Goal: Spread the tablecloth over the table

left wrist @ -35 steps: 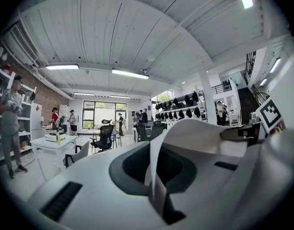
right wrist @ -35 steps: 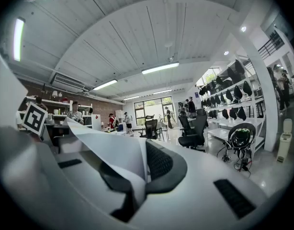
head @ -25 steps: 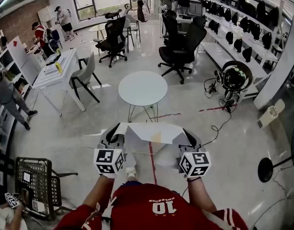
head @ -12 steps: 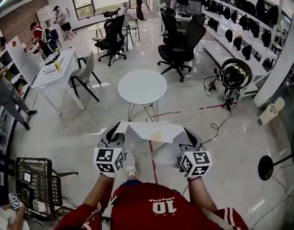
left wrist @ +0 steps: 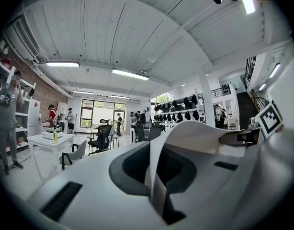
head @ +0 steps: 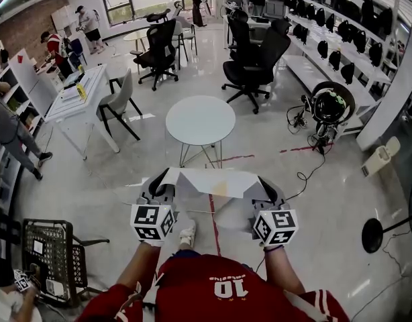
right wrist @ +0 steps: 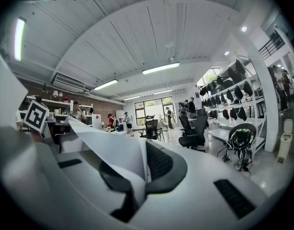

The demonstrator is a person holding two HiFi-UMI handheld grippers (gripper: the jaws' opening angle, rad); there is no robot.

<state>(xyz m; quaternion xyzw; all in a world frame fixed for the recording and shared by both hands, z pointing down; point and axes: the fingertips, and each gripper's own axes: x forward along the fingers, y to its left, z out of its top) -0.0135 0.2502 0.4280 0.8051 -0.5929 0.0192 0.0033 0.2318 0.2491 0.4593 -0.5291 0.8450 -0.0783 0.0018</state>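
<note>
A white tablecloth (head: 209, 182) hangs stretched between my two grippers at chest height, above the floor and short of the round white table (head: 200, 121). My left gripper (head: 162, 178) is shut on the cloth's left corner. In the left gripper view the cloth (left wrist: 195, 133) is pinched between the jaws of that gripper (left wrist: 154, 164) and runs off to the right. My right gripper (head: 265, 184) is shut on the right corner. The right gripper view has the cloth (right wrist: 111, 155) folding leftward out of the gripper (right wrist: 140, 171).
Black office chairs (head: 254, 66) stand beyond the round table, a white desk (head: 75, 99) with a grey chair (head: 119, 106) at the left. A wire cart (head: 48, 253) is near my left side. A helmet with cables (head: 330, 109) lies at the right, below shelves (head: 340, 39).
Both grippers and the stretched cloth stay as they were. Only my shoe beneath the cloth has shifted a little.
</note>
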